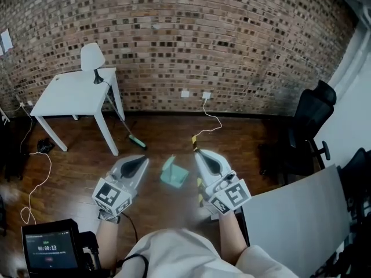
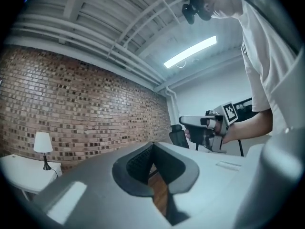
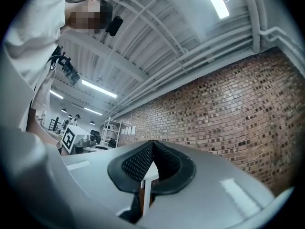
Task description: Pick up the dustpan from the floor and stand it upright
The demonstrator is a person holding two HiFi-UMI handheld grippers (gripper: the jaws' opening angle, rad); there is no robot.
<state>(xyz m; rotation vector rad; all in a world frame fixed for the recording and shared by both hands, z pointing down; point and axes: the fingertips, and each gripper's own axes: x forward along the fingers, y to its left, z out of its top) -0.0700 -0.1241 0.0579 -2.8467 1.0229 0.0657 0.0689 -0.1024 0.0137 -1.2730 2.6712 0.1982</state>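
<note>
The mint-green dustpan (image 1: 174, 173) lies on the dark wooden floor, seen in the head view between my two grippers and well below them. My left gripper (image 1: 139, 162) is held up at its left, jaws shut and empty. My right gripper (image 1: 203, 157) is held up at its right, also shut with nothing in it. In the left gripper view the shut jaws (image 2: 153, 162) point level at the brick wall, with the right gripper (image 2: 205, 127) off to the side. The right gripper view shows its shut jaws (image 3: 151, 162) aimed at the wall. Neither gripper view shows the dustpan.
A broom with a teal head (image 1: 137, 141) leans against a white table (image 1: 69, 94) bearing a lamp (image 1: 93, 59). A black office chair (image 1: 307, 129) stands at the right, a white panel (image 1: 295, 213) at lower right. Cables (image 1: 36, 184) trail on the floor.
</note>
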